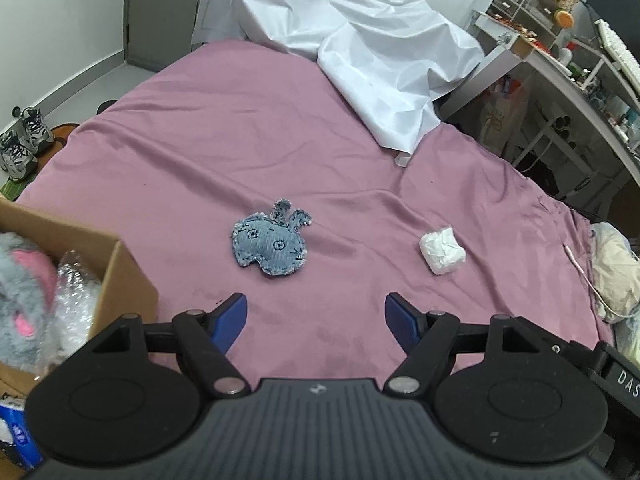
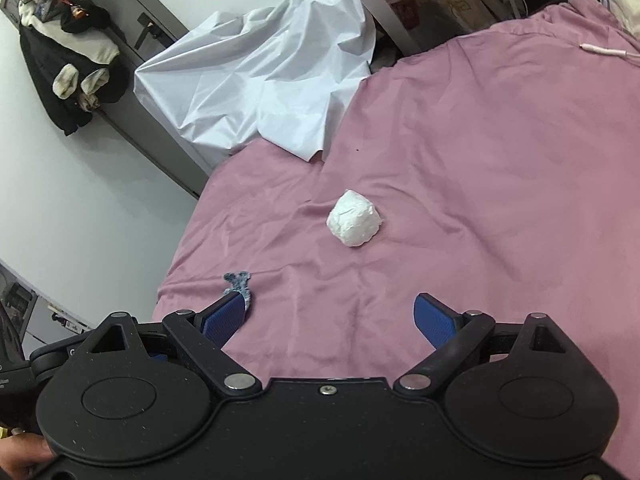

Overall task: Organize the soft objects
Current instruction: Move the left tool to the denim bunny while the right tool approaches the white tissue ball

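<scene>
Denim toy (image 1: 270,245) sits at eleven o'clock ahead of the empty, spread left gripper (image 1: 315,317), white wad (image 2: 354,219) at twelve o'clock ahead of the empty, spread right gripper (image 2: 330,320).

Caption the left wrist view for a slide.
Open left gripper above pink bedsheet, facing denim toy and white wad.

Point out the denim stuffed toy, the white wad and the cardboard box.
denim stuffed toy (image 1: 269,245): left wrist view, middle of its body.
white wad (image 2: 353,219): right wrist view, its crumpled top face.
cardboard box (image 1: 128,280): left wrist view, its near side wall.
</scene>
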